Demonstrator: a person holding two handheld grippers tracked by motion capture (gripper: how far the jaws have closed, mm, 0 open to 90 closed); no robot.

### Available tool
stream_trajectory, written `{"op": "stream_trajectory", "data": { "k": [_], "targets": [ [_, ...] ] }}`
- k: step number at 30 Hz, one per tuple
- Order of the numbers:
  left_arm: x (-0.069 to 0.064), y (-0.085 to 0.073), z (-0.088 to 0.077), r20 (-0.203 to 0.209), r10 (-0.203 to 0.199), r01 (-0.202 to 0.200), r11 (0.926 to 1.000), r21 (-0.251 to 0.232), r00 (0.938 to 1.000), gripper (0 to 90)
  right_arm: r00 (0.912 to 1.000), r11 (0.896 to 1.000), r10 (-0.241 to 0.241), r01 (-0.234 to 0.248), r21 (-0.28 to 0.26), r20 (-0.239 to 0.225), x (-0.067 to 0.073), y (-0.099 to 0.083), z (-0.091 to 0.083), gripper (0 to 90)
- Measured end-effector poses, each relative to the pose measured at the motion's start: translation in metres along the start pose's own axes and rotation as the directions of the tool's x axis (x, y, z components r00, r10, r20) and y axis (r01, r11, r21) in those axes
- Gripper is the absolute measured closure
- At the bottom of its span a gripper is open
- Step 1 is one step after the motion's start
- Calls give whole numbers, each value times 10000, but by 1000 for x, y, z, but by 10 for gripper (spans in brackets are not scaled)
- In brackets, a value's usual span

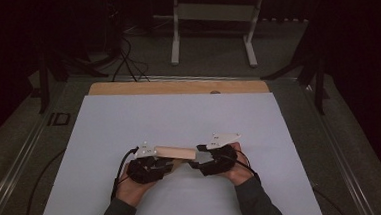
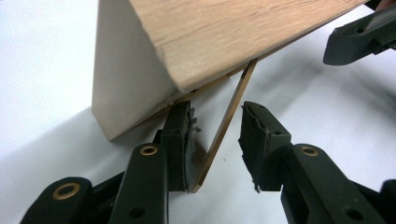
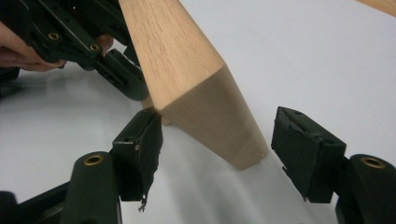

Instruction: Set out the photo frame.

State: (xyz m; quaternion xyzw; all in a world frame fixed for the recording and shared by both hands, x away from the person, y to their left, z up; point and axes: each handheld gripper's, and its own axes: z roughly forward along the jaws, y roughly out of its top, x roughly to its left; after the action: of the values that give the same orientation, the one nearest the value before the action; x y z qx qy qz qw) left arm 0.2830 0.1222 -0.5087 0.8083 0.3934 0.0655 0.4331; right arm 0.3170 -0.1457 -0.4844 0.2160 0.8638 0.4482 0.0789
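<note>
Holding a gripper in each hand, I have both at the near middle of the white sheet-covered tabletop (image 1: pixel 179 113). Between them lies the pale oak block with slanted end faces (image 1: pixel 175 151), resting on the sheet. My left gripper (image 2: pixel 215 140) sits at the block's left end, jaws partly apart; a thin wooden strip (image 2: pixel 224 126) runs from under the block down between them, against the left pad, clear of the right one. My right gripper (image 3: pixel 217 144) faces the block's other end, jaws wide, pads not pressing it. Beyond the block, a bare wooden board edge (image 1: pixel 177 87) borders the sheet.
</note>
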Motion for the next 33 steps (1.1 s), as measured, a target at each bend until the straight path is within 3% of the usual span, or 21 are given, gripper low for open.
{"op": "stream_trajectory", "data": {
  "k": [5, 17, 33],
  "targets": [
    [0, 0, -3, -74, -9, 8, 10000, -58, 10000, 640, 10000, 10000, 29, -30, -43, -63, -4, -3, -5, 341],
    [-4, 2, -9, -449, 389, -394, 9992, -103, 9982, 701, 9998, 9997, -88, 91, 217, -159, -11, -10, -13, 366],
    [-8, 3, -11, -720, 660, -673, 9976, -157, 9952, 749, 9937, 9991, 414, -408, -76, 1045, -19, -11, -14, 418]
  ]
}}
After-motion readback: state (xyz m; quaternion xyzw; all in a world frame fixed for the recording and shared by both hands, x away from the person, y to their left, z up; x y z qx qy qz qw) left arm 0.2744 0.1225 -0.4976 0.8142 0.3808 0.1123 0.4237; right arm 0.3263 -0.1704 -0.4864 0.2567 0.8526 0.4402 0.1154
